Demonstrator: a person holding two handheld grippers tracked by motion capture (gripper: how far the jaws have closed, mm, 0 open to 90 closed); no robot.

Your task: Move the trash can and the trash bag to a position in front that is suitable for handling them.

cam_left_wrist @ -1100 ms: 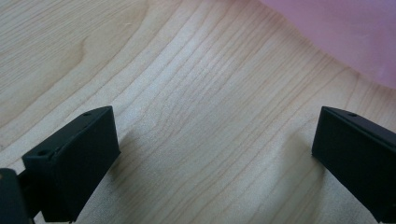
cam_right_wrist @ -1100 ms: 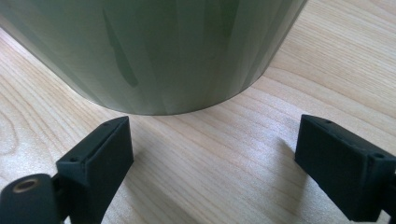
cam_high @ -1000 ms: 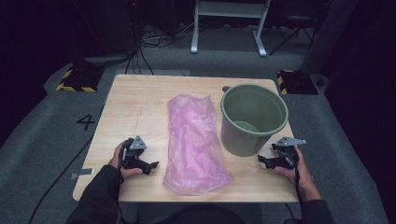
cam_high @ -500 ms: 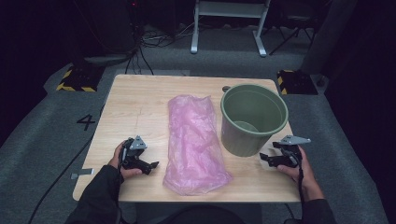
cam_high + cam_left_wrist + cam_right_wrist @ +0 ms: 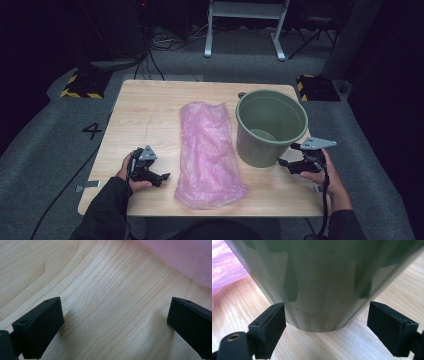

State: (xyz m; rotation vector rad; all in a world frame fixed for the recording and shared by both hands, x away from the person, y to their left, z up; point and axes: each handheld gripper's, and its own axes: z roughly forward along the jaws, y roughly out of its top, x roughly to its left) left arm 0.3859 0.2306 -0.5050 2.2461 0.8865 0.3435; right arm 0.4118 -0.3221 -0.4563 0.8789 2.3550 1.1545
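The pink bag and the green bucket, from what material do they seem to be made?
The pink bag looks like thin, translucent plastic film: it lies flat, wrinkled, with a soft sheen. The green bucket seems to be rigid moulded plastic with a smooth, semi-gloss wall; the right gripper view shows blurred reflections on it. Painted metal cannot be excluded.

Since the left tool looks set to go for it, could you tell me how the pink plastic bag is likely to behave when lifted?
The pink plastic bag lies flat and wrinkled on the table, so it will probably be floppy and drape from wherever it is pinched. It looks thin and translucent, so likely very light. Its glossy film may slip between the open left tool's jaws.
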